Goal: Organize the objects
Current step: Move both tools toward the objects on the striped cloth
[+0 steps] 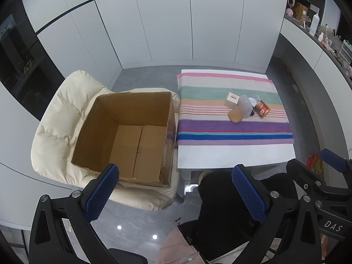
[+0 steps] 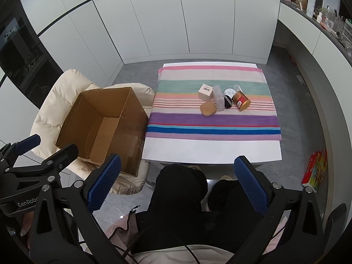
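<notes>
A cluster of small objects lies on a striped towel [image 2: 211,118] on a white table [image 2: 211,151]: a white box with a barcode [image 2: 205,92], a tan rounded case [image 2: 208,109], a clear plastic box [image 2: 219,99], a black and white round container [image 2: 228,99] and a red and gold can [image 2: 241,101] on its side. They also show in the left wrist view, with the can [image 1: 262,109] and tan case [image 1: 235,115]. An open empty cardboard box [image 1: 129,136] sits on a cream chair [image 1: 55,127]. My left gripper [image 1: 176,195] and right gripper [image 2: 178,189] are both open, empty, held back over the person's lap.
White cabinet doors line the back wall. A counter with bottles and clutter [image 2: 319,11] runs along the right. A colourful package [image 2: 314,169] stands on the grey floor right of the table. The person's dark-clothed knees [image 2: 182,182] sit under the table's near edge.
</notes>
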The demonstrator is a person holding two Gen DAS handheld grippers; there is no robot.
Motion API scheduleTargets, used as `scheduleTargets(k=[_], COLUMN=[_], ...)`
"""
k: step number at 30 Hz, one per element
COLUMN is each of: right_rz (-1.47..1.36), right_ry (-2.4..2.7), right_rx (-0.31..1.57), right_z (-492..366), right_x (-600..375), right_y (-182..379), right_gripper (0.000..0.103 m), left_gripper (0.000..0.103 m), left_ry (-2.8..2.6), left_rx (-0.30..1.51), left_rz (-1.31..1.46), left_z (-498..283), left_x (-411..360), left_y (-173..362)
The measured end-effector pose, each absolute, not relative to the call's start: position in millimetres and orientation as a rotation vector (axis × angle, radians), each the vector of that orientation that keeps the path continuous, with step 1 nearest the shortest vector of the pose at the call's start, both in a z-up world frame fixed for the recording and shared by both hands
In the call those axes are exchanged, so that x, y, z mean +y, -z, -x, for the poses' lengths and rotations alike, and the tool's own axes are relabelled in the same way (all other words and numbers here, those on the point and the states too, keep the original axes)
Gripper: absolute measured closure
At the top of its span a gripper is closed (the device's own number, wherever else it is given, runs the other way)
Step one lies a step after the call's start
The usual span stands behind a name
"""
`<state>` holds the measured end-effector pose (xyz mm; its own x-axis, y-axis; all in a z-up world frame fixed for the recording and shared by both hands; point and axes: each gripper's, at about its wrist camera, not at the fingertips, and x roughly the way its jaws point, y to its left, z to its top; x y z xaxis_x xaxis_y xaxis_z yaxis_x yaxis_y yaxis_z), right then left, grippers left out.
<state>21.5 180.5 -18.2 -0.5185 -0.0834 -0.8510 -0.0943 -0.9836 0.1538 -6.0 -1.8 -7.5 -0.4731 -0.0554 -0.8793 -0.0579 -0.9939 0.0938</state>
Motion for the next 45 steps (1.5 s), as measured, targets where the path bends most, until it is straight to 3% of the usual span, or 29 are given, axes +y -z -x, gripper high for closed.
scheduleTargets(k=[45], right_rz=[1.563], right_ry=[-2.670], right_rx=[0.360], right_z=[-16], right_x=[217], right_y=[31], right_gripper=[0.000], left_gripper=[0.000], left_ry=[-2.720], left_rx=[0.162], left_rz=[1.522], left_z=[7], left_x=[27], left_y=[15])
